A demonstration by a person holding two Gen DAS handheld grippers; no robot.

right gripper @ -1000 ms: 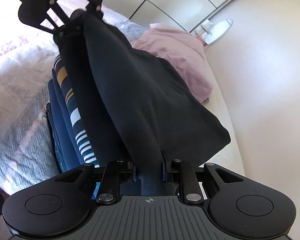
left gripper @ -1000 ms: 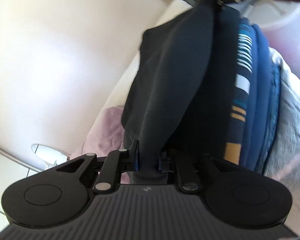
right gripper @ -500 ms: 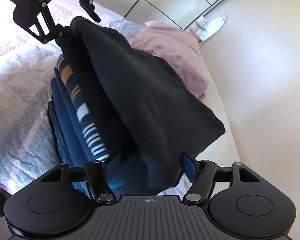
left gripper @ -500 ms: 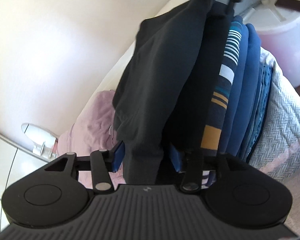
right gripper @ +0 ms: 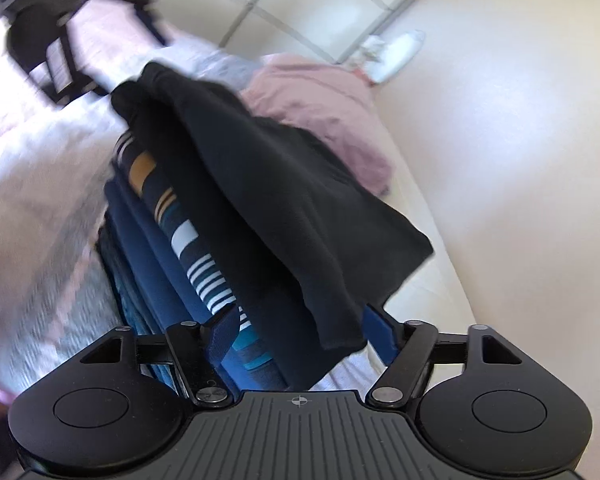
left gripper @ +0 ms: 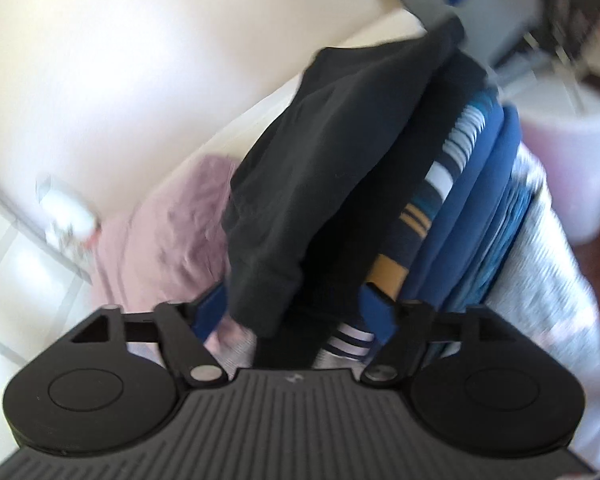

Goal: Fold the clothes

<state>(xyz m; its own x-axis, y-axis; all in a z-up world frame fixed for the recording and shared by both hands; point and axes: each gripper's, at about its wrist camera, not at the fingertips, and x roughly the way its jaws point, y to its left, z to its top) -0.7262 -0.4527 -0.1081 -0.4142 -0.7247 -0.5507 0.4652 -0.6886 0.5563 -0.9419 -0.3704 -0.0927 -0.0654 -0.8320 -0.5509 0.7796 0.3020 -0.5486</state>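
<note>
1. Tongs, both pairs: spread wide now. A second ago each was clamped on an end of the black garment (left gripper: pixel 331 168); half a second ago they had begun to part.
2. Left tongs (left gripper: pixel 296 312): blue pads stand apart on either side of the garment's near end. No grip; whether cloth brushes a pad I cannot tell.
3. Right tongs (right gripper: pixel 300 336): same state, pads apart at the opposite end, with the cloth hanging loosely between them.
4. Black garment: folded and lying on top of the stack (right gripper: pixel 168 240), with one flap overhanging toward the pink cloth (right gripper: pixel 323 104). It has dropped slightly since release.
5. Stack: striped piece (left gripper: pixel 439 184) directly under the black one, plain blue pieces beneath. All rest on the bed (right gripper: pixel 32 184), on a grey woven cover.
6. Both views are motion-blurred, so both pairs are probably pulling back.
7. Reading: this garment looks placed, its fold done. The overhanging flap may need a tuck or nudge to square it with the stack.
8. Likely next item: the pink cloth, crumpled just beside the stack near the wall.
9. Risk: a pad snagging the loose flap on withdrawal could drag the top layer askew.
</note>
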